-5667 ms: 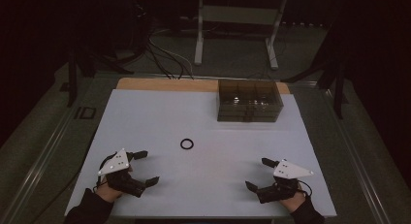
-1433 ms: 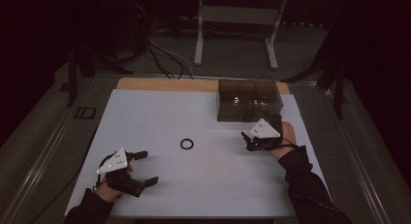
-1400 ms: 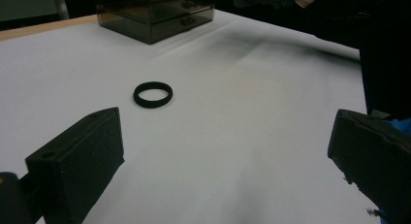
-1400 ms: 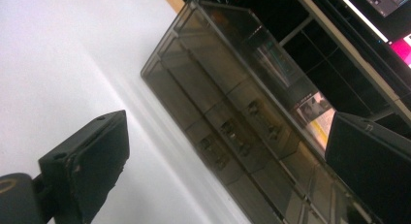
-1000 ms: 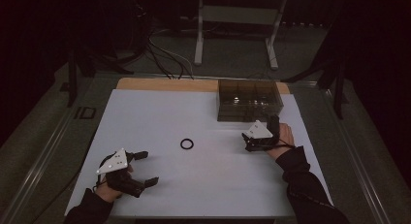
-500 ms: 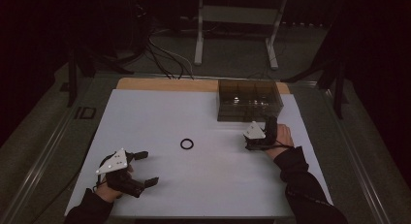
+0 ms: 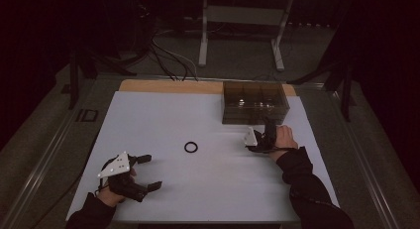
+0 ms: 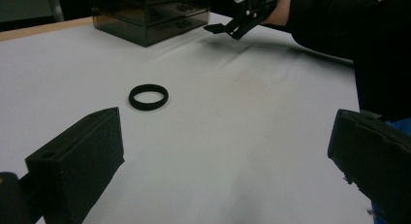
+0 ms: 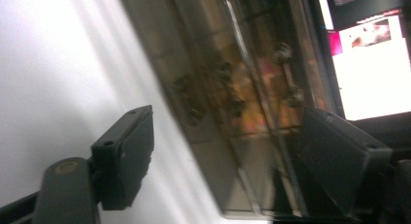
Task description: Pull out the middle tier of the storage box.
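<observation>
A black ring (image 7: 190, 147) lies flat near the middle of the white table top (image 7: 163, 115); the left gripper view has it ahead of the jaws (image 8: 149, 96). My left gripper (image 7: 151, 172) rests at the front left, open and empty (image 8: 228, 122). My right gripper (image 7: 255, 140) is turned on its side just in front of a dark see-through drawer box (image 7: 254, 102). Its jaws have just been closing but still stand apart (image 9: 228, 122). The blurred box front (image 9: 232, 88) lies beyond them, and I see nothing pressed between the pads.
The drawer box (image 8: 150, 15) stands at the table's far right, by a wooden strip (image 7: 168, 86) along the far edge. Cables and a metal stand (image 7: 237, 21) lie on the floor beyond. A bright screen (image 9: 368, 64) glows past the box.
My right hand has come from the front right corner up to the drawer box, sunk a little and rolled onto its side. The left gripper and the ring have stayed put.
</observation>
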### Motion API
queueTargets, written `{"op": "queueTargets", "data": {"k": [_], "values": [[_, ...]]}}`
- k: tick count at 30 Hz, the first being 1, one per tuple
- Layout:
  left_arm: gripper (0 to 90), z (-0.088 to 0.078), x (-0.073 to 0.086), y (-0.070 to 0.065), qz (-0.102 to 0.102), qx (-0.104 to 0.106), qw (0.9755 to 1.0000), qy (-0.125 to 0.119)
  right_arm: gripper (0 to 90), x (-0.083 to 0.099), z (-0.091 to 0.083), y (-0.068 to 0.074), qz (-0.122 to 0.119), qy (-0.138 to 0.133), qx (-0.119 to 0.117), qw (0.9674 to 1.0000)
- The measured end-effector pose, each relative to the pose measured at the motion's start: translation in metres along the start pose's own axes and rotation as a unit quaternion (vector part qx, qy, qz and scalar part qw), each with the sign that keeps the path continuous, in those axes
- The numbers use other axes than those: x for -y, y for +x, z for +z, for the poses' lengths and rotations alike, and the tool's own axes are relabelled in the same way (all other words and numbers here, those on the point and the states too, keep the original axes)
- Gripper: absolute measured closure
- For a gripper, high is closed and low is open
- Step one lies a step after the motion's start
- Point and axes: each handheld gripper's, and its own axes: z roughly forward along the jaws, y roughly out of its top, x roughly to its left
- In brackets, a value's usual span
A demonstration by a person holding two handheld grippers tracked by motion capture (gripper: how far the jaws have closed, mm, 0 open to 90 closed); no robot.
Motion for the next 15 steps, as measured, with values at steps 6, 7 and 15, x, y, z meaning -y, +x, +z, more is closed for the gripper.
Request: {"op": "queueTargets", "data": {"k": [6,7,15], "values": [[1.0,0.000,0.000,0.000,-0.001,-0.001,1.0000,0.000,36.1,0.002,0.006,0.001,-0.020,0.019,0.035,0.9990],[1.0,0.000,0.000,0.000,-0.001,0.000,1.0000,-0.001,38.4,0.003,0.007,0.001,-0.029,0.018,0.035,0.9988],[1.0,0.000,0.000,0.001,0.000,-0.002,1.0000,-0.002,58.4,0.001,0.016,0.005,-0.055,0.029,0.051,0.9967]]}}
